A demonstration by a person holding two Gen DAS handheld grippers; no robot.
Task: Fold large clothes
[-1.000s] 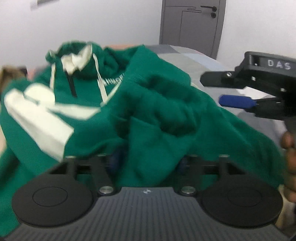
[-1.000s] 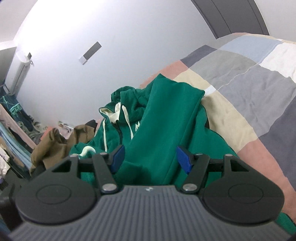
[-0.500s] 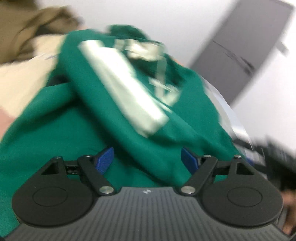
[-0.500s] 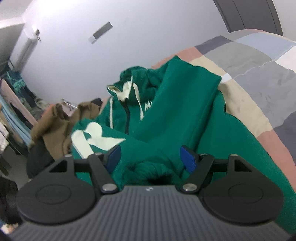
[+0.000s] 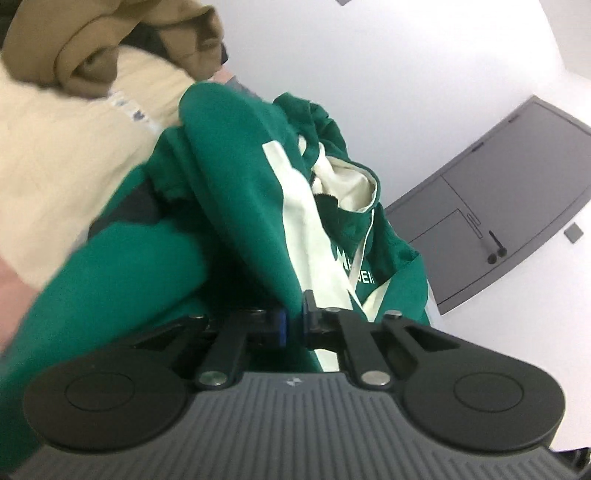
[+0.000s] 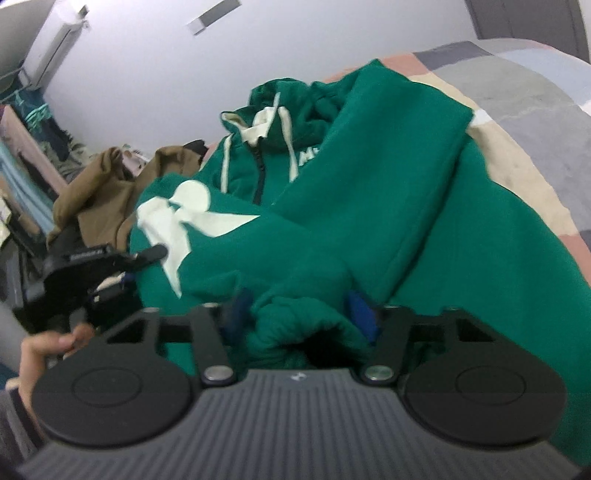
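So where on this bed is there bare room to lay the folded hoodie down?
Bare patchwork bedspread lies right of the green zip hoodie, toward the grey door. The left is crowded: a brown garment pile beside the hoodie's sleeve.

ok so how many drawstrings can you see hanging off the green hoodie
2. On the green hoodie, the left drawstring hangs beside the zipper, and the right drawstring hangs from the hood toward the chest lettering. No others show.

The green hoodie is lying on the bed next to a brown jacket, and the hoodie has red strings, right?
Not quite: the green hoodie has cream-white strings, not red, as the right wrist view shows. It does lie on the bed next to the brown jacket.
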